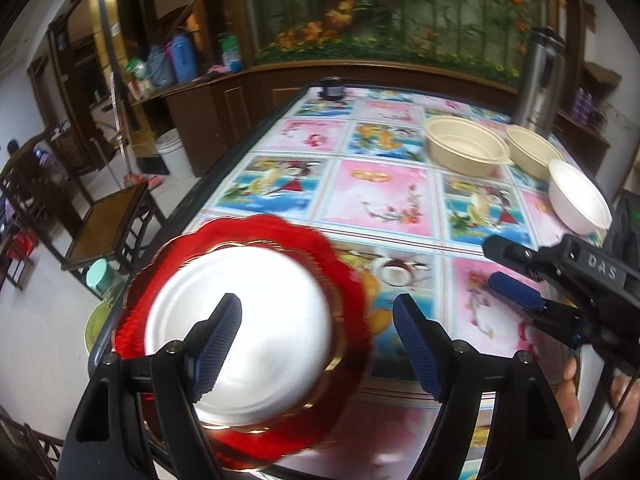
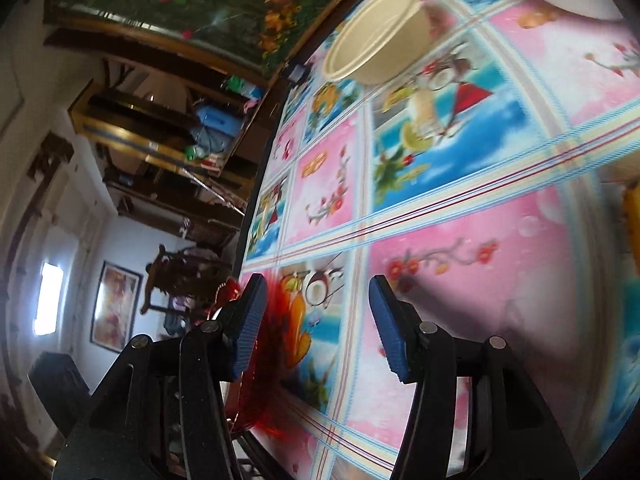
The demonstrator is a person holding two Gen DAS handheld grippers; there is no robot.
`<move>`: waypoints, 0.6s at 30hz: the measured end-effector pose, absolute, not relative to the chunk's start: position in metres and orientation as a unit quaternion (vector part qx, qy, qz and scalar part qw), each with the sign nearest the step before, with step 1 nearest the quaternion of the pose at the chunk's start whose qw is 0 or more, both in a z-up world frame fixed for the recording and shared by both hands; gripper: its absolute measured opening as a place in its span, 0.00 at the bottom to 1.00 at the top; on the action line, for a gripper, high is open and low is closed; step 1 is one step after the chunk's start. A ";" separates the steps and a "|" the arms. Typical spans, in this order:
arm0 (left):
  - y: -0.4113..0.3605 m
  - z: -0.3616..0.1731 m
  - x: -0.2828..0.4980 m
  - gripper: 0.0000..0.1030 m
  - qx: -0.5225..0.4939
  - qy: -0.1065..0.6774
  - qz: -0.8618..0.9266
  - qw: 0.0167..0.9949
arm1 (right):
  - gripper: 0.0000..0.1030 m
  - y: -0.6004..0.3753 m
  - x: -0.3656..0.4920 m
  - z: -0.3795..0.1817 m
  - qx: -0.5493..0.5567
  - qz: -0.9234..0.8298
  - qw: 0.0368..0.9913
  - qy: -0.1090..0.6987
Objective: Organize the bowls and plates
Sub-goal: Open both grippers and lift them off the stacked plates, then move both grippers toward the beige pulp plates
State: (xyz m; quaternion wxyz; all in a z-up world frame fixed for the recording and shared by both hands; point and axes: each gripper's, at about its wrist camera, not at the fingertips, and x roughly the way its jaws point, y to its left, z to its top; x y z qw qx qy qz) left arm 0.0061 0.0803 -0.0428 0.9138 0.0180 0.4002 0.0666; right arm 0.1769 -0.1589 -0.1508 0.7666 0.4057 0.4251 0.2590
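A white plate (image 1: 276, 304) lies on a red scalloped plate (image 1: 280, 232) at the near left corner of the table. My left gripper (image 1: 320, 340) hovers open over them, its left finger above the white plate and nothing between the pads. Two beige bowls (image 1: 464, 146) (image 1: 532, 152) and a white bowl (image 1: 578, 196) stand at the far right. My right gripper (image 1: 508, 272) comes in from the right, rolled on its side and open. In the right wrist view it (image 2: 318, 324) is open and empty over the tablecloth, the red plate (image 2: 276, 320) behind its left finger and a beige bowl (image 2: 376, 36) ahead.
A steel thermos (image 1: 540, 80) stands behind the bowls and a small dark object (image 1: 331, 88) sits at the table's far edge. Left of the table (image 1: 384, 200) are a wooden chair (image 1: 108, 224) and a white bucket (image 1: 172, 152). A hand (image 1: 568, 392) shows at lower right.
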 end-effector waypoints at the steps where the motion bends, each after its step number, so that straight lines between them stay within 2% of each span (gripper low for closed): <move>1: 0.075 -0.043 0.006 0.76 0.023 0.401 0.062 0.914 | 0.52 -0.162 0.177 -0.152 0.410 0.257 0.765 0.426; 18: 0.030 -0.049 0.016 0.76 0.061 0.414 0.027 0.908 | 0.52 -0.199 0.181 -0.162 0.448 0.243 0.747 0.427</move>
